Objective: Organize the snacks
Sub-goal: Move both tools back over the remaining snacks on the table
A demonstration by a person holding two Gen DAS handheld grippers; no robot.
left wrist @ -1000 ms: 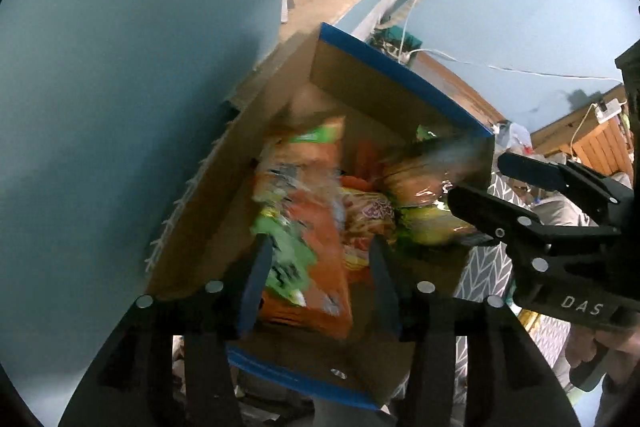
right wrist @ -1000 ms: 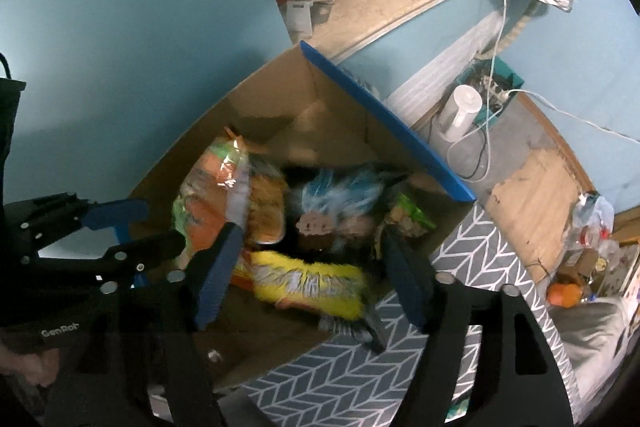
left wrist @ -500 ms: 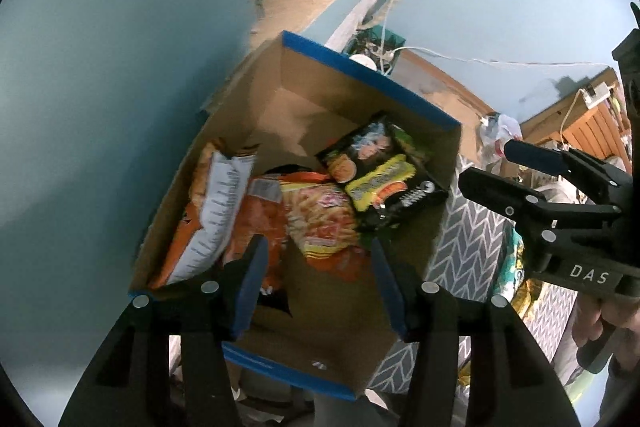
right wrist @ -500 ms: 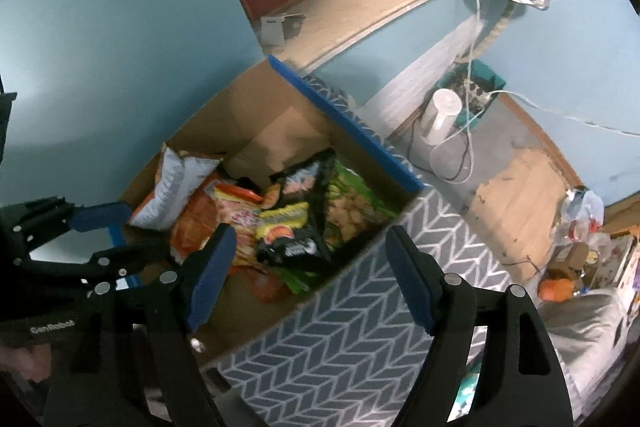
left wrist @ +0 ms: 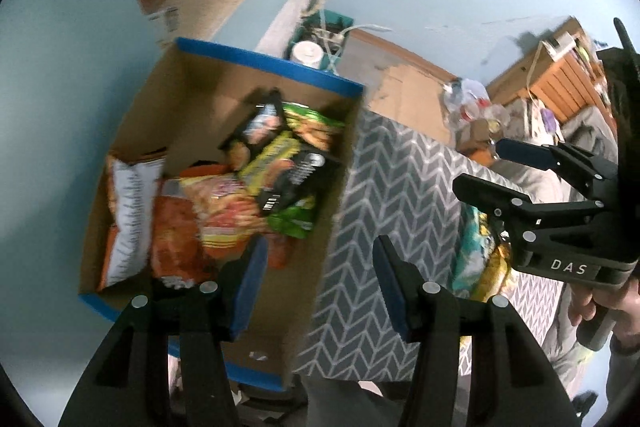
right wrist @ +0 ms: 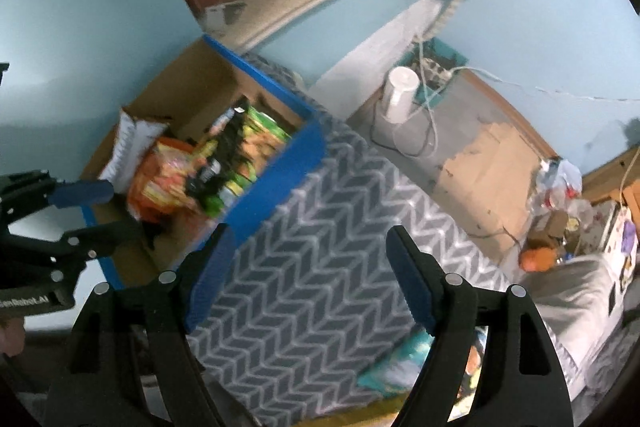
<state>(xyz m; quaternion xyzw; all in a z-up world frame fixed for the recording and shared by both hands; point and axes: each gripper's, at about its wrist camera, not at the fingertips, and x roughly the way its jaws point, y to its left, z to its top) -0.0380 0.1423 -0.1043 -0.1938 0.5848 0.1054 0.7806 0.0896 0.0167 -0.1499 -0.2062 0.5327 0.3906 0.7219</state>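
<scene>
above crinkly snack bags [left wrist: 240, 195] in a blue-edged cardboard box [left wrist: 264, 61], both tongs gape empty.

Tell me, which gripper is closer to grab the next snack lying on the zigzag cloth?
Probably the right gripper. It is open and empty, right above the teal and yellow snack packets. The left gripper, also empty, sits over the cardboard box edge.

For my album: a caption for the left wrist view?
Open left gripper above a cardboard box of snack bags, beside a chevron cloth.
</scene>
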